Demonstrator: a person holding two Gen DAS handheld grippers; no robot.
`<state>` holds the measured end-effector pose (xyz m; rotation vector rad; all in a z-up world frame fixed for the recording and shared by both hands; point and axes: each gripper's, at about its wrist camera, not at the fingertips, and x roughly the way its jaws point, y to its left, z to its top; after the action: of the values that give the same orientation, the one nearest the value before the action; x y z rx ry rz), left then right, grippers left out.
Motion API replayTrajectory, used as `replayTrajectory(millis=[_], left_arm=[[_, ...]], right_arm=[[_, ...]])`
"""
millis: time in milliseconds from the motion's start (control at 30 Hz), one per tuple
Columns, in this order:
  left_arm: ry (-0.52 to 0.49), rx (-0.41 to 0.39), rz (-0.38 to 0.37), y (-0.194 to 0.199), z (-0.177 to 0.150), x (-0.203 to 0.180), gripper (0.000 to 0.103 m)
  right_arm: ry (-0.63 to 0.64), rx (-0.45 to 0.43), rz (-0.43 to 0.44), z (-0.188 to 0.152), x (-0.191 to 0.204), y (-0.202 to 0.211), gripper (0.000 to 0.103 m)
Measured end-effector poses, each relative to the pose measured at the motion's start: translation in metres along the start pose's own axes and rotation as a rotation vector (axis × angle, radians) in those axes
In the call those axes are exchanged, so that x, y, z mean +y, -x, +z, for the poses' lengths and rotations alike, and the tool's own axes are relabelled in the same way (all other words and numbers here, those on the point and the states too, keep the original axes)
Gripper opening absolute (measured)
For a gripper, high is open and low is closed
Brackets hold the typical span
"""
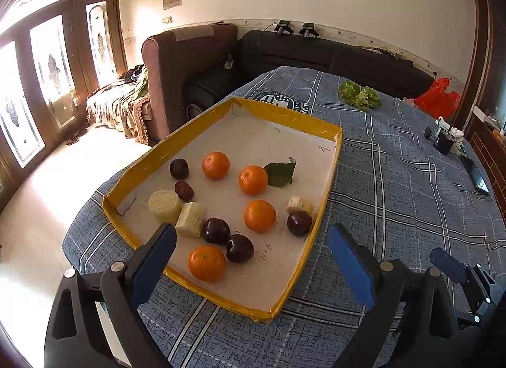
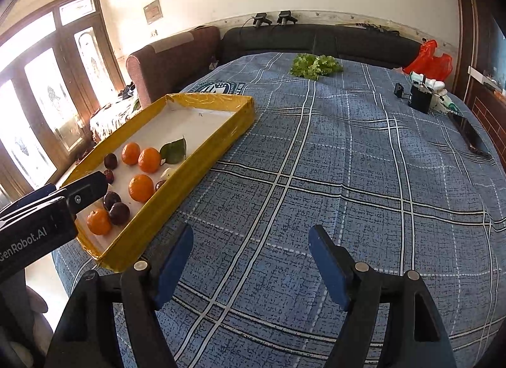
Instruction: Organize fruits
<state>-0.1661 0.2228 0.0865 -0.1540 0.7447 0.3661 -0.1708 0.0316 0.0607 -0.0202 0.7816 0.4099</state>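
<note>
Left gripper jaws stood wide, empty, above near end of yellow tray. Right gripper jaws apart, nothing between, over plaid cloth. Oranges and plums lay inside tray. Left gripper body read "GenRobot.AI".
</note>
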Motion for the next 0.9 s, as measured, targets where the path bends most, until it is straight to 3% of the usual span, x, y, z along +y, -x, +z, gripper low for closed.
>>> replayTrajectory(millis=[600, 900], left_arm=[[-0.022, -0.063, 0.025, 0.017, -0.001, -0.01, 0.096], [-0.041, -0.198, 0.122, 0.049, -0.004, -0.021, 0.096]], right_arm=[[0.022, -0.026, -0.043, -0.003, 0.003, 0.012, 0.082], [0.046, -0.09, -0.081, -0.006, 0.004, 0.032, 0.086]])
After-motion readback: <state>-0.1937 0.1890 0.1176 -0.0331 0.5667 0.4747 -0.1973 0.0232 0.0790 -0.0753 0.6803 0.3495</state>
